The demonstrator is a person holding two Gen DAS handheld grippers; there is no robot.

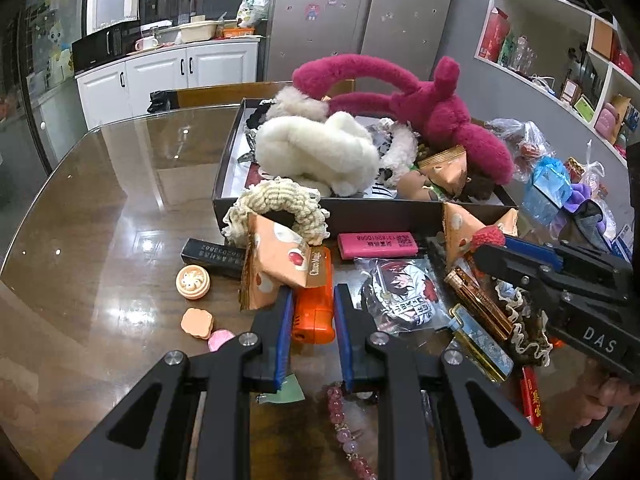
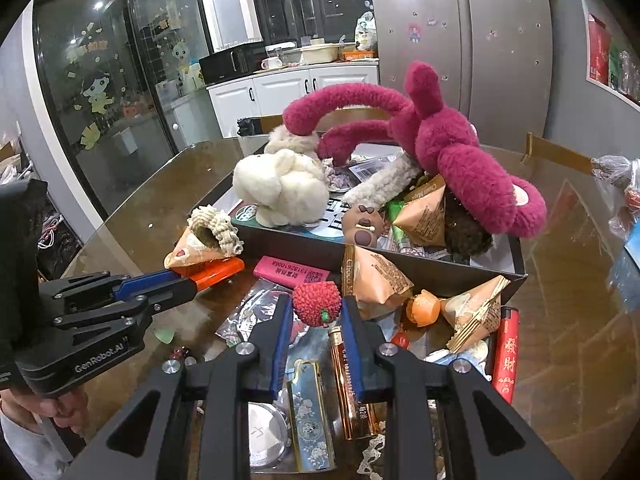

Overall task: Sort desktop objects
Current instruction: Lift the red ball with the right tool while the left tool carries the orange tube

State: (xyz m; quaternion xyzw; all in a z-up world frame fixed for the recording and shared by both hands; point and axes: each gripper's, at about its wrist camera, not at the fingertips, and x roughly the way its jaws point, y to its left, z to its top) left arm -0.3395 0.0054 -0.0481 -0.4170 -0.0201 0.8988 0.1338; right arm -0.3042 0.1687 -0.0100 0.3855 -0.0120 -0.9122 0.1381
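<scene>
My left gripper (image 1: 313,294) is shut on an orange lighter (image 1: 314,312), its blue pads pressing both long sides low over the table. The right wrist view shows the same grip from the side, the left gripper (image 2: 192,280) holding the orange lighter (image 2: 218,271). My right gripper (image 2: 316,299) is shut on a red bumpy lychee-shaped ball (image 2: 316,304) above the clutter. In the left wrist view the right gripper (image 1: 480,250) carries that red ball (image 1: 489,236) at its tip. Just behind both stands the dark box (image 1: 380,216).
The box holds a magenta plush (image 1: 440,112), white plush pieces and snack packets. In front lie a pink lighter (image 1: 378,245), a black lighter (image 1: 212,258), a gold lighter (image 2: 348,380), a blue patterned lighter (image 2: 310,412), a red lighter (image 2: 506,356) and orange triangular packets (image 1: 276,264).
</scene>
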